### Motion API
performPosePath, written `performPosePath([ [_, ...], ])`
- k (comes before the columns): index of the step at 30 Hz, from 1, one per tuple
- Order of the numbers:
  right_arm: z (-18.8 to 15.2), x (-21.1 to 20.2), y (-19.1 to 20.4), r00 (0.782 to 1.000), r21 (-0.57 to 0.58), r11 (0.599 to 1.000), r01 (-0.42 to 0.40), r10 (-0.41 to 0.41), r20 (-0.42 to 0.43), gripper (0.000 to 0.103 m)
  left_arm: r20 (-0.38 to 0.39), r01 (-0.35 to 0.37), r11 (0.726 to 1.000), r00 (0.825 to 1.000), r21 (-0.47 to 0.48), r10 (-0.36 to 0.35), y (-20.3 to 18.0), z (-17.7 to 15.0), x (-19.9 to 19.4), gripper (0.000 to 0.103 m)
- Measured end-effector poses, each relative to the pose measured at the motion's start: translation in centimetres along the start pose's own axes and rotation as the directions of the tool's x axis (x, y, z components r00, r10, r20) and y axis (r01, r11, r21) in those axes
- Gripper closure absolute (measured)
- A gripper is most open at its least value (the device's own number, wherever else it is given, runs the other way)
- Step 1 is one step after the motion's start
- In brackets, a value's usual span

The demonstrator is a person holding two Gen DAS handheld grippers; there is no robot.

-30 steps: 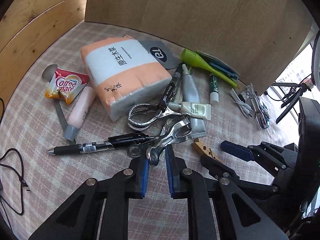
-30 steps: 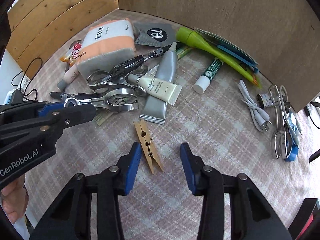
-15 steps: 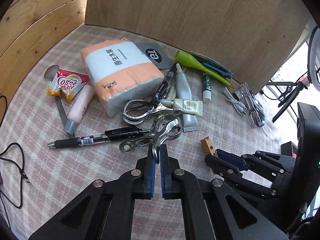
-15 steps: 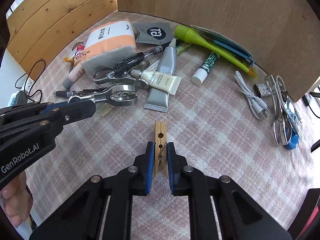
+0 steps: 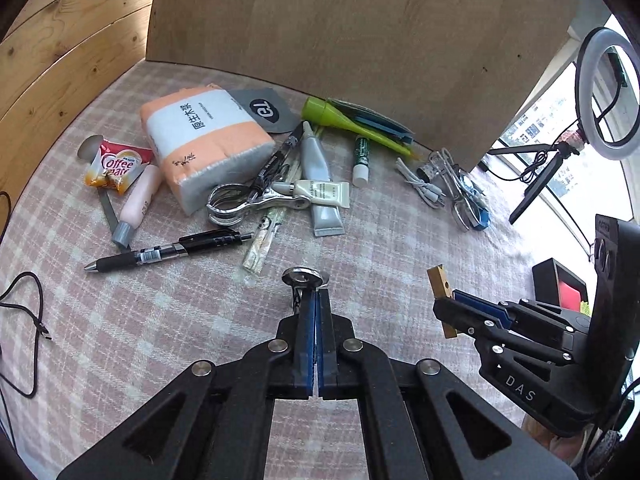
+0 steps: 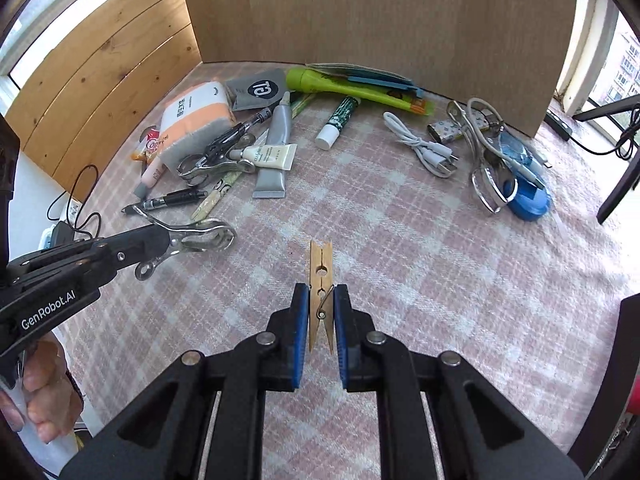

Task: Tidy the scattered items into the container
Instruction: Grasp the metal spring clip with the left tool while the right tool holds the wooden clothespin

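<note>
Plaid cloth (image 6: 400,240): left claw (image 5: 316,300) pinches metal clip (image 6: 192,240), apparently lifted.

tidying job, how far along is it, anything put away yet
Nothing looks put away; no container is identifiable. In hand: the left gripper is shut on a metal clamp, the right gripper on a wooden clothespin. Left on the cloth: tissue pack, black pen, tubes, white cable.
</note>
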State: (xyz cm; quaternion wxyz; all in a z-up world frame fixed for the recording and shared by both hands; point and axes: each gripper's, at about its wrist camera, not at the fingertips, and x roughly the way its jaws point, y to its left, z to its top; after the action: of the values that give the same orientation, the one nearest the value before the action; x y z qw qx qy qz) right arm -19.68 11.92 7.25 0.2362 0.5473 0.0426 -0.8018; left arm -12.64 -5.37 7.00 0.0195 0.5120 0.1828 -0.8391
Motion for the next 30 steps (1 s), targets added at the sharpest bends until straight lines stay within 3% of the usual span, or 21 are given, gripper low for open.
performPosePath([
  [4,-0.3,-0.7,-0.2,0.999,0.021,1.0,0.015,-0.016,0.035,0.09,0.059,-0.047,0.996,0.997,0.077,0.042,-1.8,-0.2,-1.0,0.103],
  [6,-0.8,-1.1,-0.7,0.999,0.043,0.999,0.019,-0.021,0.045,0.09,0.041,-0.011,0.997,0.999,0.071,0.008,-1.8,-0.3,-1.2,0.103],
  [11,-1.7,-2.2,-1.6,0.998,0.062,0.998,0.014,-0.017,0.059,0.09,0.072,-0.025,0.996,0.997,0.091,0.019,-1.7,-0.4,-1.5,0.103],
  [13,-1.9,-2.2,-1.6,0.998,0.06,0.998,0.024,-0.027,0.056,0.09,0.041,-0.021,0.991,0.999,0.131,0.016,-1.8,-0.5,-0.8,0.098],
  [14,-2.0,-2.2,-1.6,0.998,0.061,0.998,0.02,-0.024,0.054,0.09,0.034,-0.035,0.99,0.999,0.137,0.03,-1.7,-0.7,-0.5,0.089],
  [17,-2.3,-1.9,-1.5,0.999,0.06,0.998,0.015,-0.018,0.046,0.09,0.036,-0.068,0.988,0.997,0.136,0.063,-1.2,-1.2,-0.2,0.086],
  [21,-2.2,-1.2,-1.2,0.999,0.048,0.999,0.012,-0.013,0.031,0.09,0.042,-0.056,0.989,0.998,0.135,0.05,-0.7,-1.5,0.6,0.061],
  [23,-2.0,-1.0,-1.1,1.0,0.049,0.999,0.005,-0.006,0.025,0.09,0.064,-0.064,0.986,0.996,0.156,0.055,-1.1,-1.5,0.9,0.056],
  [26,-1.9,-0.7,-1.0,1.0,0.048,0.999,0.005,-0.006,0.02,0.09,0.088,-0.078,0.979,0.994,0.186,0.062,-2.4,-1.3,1.3,0.056],
  [27,-1.9,-0.7,-1.1,1.0,0.048,0.999,0.008,-0.009,0.02,0.09,0.089,-0.072,0.978,0.994,0.195,0.056,-2.9,-1.2,1.4,0.061],
  [30,-1.9,-0.8,-1.7,1.0,0.062,0.998,0.01,-0.011,0.022,0.09,0.068,-0.027,0.974,0.998,0.223,0.012,-4.2,-0.8,1.8,0.061],
])
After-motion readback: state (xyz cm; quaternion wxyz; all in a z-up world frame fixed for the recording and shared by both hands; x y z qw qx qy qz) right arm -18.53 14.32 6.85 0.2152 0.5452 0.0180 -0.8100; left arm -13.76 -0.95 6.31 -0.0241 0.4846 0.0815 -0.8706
